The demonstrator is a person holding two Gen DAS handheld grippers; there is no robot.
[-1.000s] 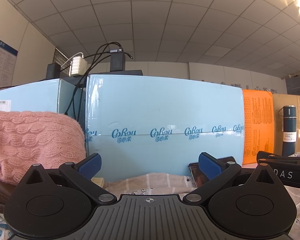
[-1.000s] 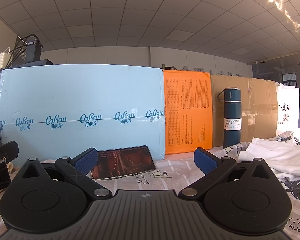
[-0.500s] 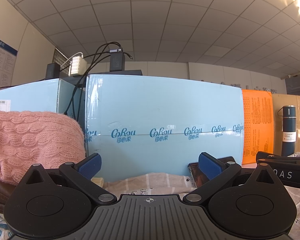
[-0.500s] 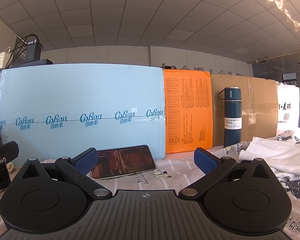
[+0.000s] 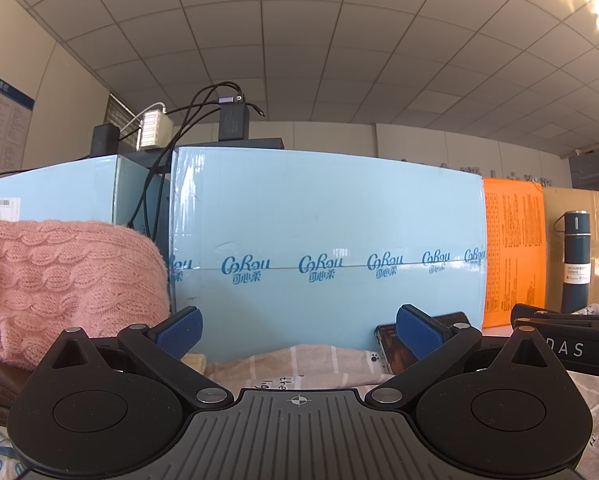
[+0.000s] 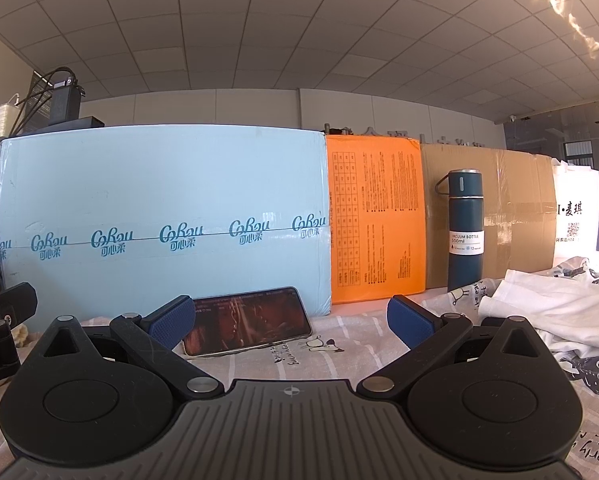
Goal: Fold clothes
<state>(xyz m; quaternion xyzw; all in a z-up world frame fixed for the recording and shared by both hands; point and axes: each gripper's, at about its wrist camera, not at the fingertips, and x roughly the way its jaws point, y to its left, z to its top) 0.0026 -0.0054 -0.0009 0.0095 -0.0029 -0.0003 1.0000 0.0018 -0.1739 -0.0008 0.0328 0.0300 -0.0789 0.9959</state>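
Two spread grippers — left [image 5: 298,330], right [image 6: 290,322] — one white garment [image 6: 547,312].

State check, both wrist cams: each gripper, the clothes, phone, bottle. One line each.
left gripper: open, holding nothing
right gripper: open, holding nothing
pink knit sweater: bunched in a heap, not folded
white T-shirt: crumpled, unfolded
phone: screen lit, propped against the light blue box
vacuum bottle: upright, lid on
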